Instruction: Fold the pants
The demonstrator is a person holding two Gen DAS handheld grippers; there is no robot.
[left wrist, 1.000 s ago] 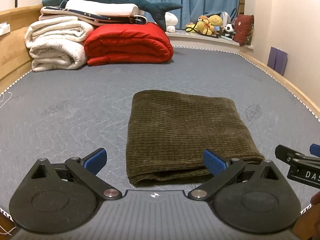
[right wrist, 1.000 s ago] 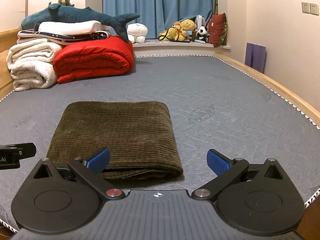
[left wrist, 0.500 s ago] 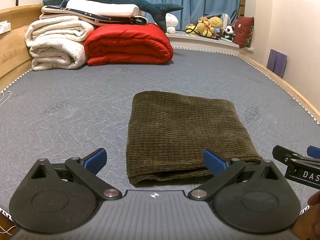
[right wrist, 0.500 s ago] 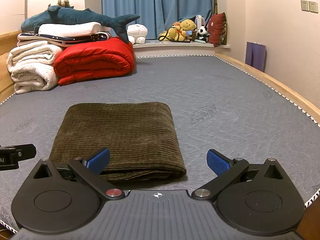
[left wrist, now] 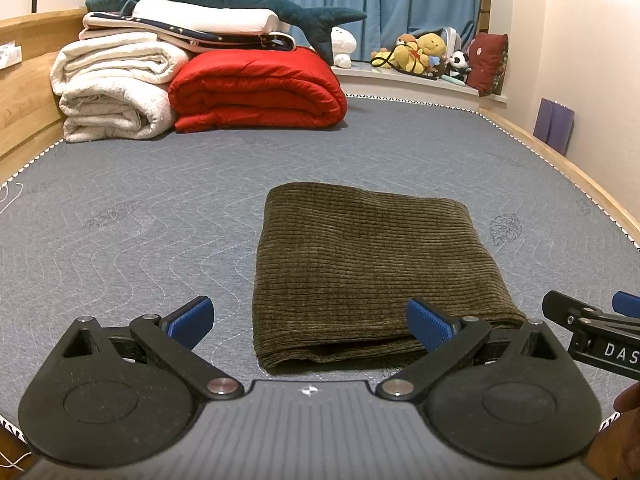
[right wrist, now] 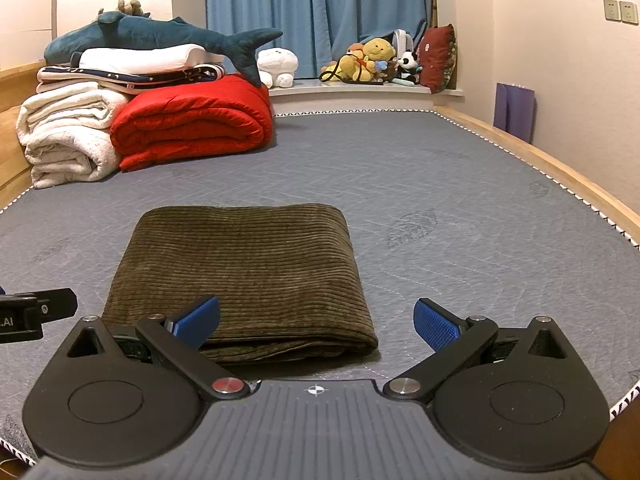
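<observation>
Corduroy pants [left wrist: 368,264] lie folded into a compact olive rectangle on the grey mattress [left wrist: 120,208], task apparently done; left gripper [left wrist: 310,320] and right gripper [right wrist: 316,318] hover just short of the near edge, fingers spread wide, holding nothing; best drawn straight back without snagging the fold.

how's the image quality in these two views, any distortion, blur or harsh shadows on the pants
Left wrist view: strong fisheye bending, the mattress edge curves and corners vignette dark; warm indoor light, folded pants sharp with only a soft shadow under the near fold. Right wrist view: same barrel distortion, pants crisp down to the corduroy ribs, no glare, plush toys far back slightly soft.
</observation>
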